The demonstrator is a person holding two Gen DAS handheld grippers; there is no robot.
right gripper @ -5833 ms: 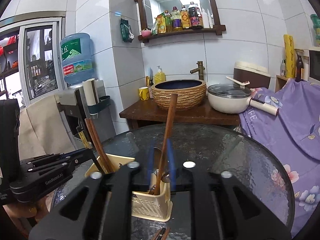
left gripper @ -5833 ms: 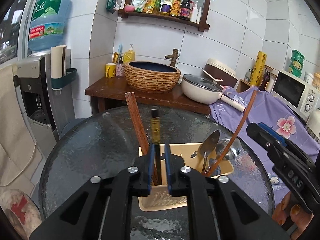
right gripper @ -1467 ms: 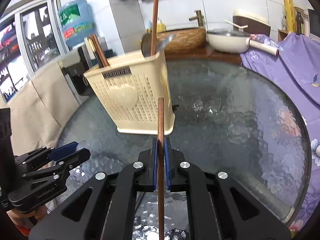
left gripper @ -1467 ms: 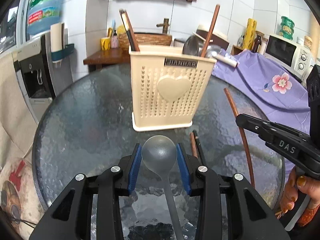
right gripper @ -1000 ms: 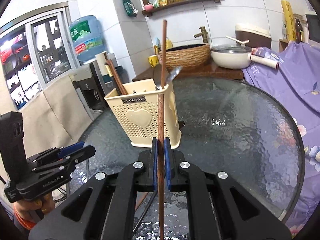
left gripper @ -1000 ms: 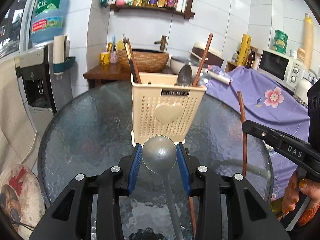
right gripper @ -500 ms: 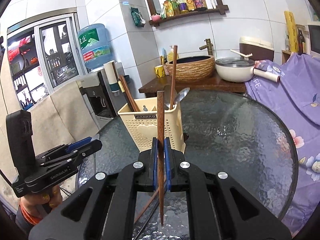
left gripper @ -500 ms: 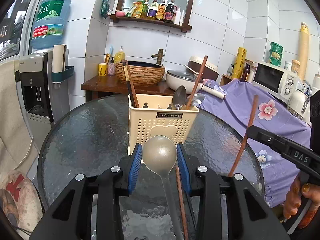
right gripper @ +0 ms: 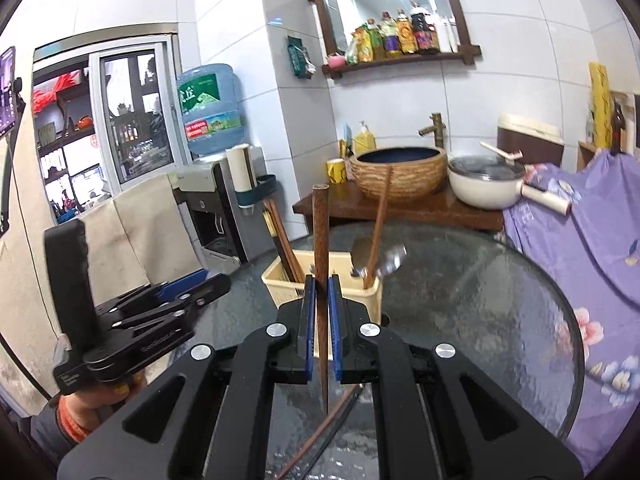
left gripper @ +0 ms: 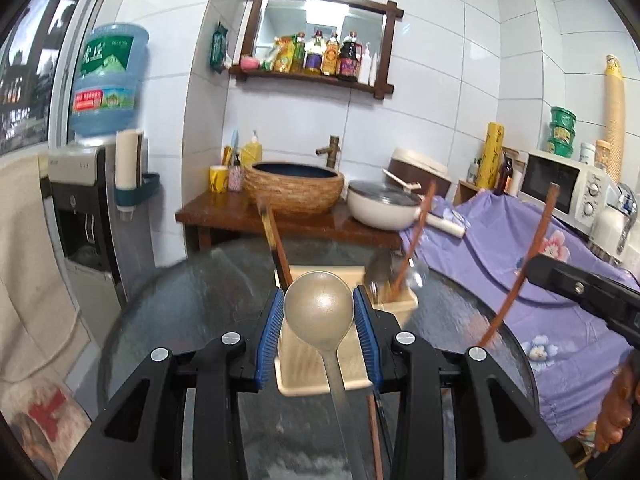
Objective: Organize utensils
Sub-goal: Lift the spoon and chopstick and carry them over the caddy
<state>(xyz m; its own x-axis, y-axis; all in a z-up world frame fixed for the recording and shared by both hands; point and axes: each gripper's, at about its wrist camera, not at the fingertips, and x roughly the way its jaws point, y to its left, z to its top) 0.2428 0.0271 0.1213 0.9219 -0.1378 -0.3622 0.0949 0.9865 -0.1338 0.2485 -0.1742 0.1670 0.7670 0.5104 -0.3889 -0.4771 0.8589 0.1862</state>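
You've lifted both off the table: left gripper (left gripper: 318,326) clamps the spoon (left gripper: 319,310), right gripper (right gripper: 321,322) pinches a chopstick (right gripper: 320,248) — holder (right gripper: 280,276) next.

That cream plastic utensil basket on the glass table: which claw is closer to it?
About even; I can't tell. The left claw, shut on a metal spoon, and the right claw, pinching a brown wooden chopstick, both hover just before the cream plastic utensil basket.

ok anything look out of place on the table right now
Yes: loose chopsticks lie crossed on the glass table in front of the caddy, not in it. The left gripper holds a spoon, the right gripper one chopstick.
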